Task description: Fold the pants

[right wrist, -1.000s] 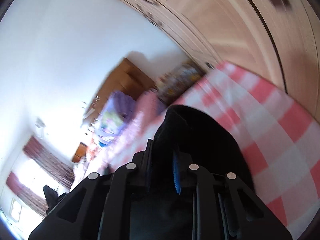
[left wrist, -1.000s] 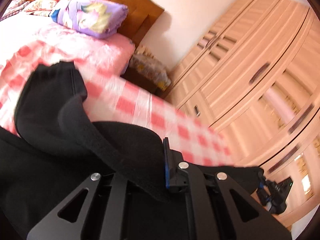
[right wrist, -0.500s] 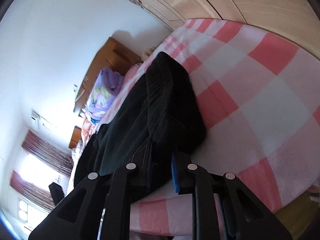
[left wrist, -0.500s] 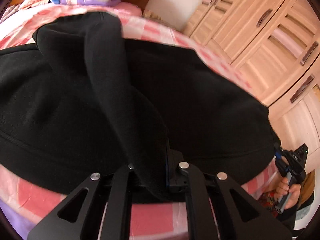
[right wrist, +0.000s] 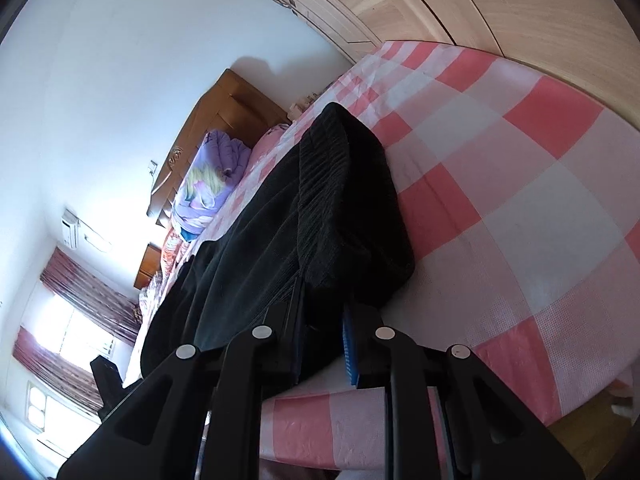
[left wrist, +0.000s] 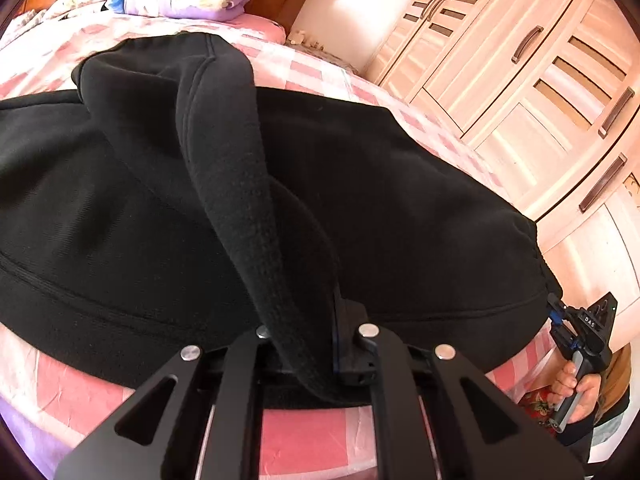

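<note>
Lowered since before, black pants (left wrist: 400,208) now cover the pink-checked bed (right wrist: 520,184).

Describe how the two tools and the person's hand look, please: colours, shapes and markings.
Both tools are matte black frames with triangular cut-outs and round silver bolts. The left tool and the right tool have blue pads inside their fingers. Seen from outside, the right tool bears small white letters and a grey handle; the hand on it is ungloved.
</note>
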Tool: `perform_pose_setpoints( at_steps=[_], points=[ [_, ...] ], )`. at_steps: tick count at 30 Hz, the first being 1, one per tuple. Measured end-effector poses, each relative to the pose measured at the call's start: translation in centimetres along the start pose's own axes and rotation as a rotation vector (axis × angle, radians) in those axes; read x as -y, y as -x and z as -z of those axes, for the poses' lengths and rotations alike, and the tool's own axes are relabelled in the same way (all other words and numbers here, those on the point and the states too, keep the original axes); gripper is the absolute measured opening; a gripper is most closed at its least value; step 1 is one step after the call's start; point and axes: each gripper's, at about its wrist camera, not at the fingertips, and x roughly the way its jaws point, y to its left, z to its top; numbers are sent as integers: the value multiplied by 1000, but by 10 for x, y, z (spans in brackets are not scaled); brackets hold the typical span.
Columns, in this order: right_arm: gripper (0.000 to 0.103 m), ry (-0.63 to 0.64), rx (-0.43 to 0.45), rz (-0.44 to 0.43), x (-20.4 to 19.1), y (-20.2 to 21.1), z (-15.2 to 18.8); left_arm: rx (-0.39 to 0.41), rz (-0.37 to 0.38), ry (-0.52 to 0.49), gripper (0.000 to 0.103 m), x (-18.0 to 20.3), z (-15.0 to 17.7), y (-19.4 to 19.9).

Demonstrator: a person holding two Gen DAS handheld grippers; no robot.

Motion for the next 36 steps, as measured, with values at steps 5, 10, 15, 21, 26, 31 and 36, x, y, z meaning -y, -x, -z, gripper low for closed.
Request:
perform_pose_setpoints(
  at_steps=[5,10,15,21,26,31,36],
  points=[
    [37,56,-10,33,-9,5,1,10,-29,-21,12,6,3,-4],
    [99,181,226,368,-53,48,10,15,-57,-47,14,14,4,-4],
    [99,560,177,272,-149,10,44,31,-92,-68,15,20,5,-3],
    [96,766,-120,256,-205,-106,89,20,-141,-83,36,23,7,6],
    [99,787,-214,270,-195,-134,107,88,-303,-31,87,-4,-21,58],
    [99,787,-215,276,-198,-133,108,156,-390,-20,96,8,-127,55],
    [99,794,-225,266,-202,-129,111,-93,-679,-207,91,47,-228,-80]
  ],
)
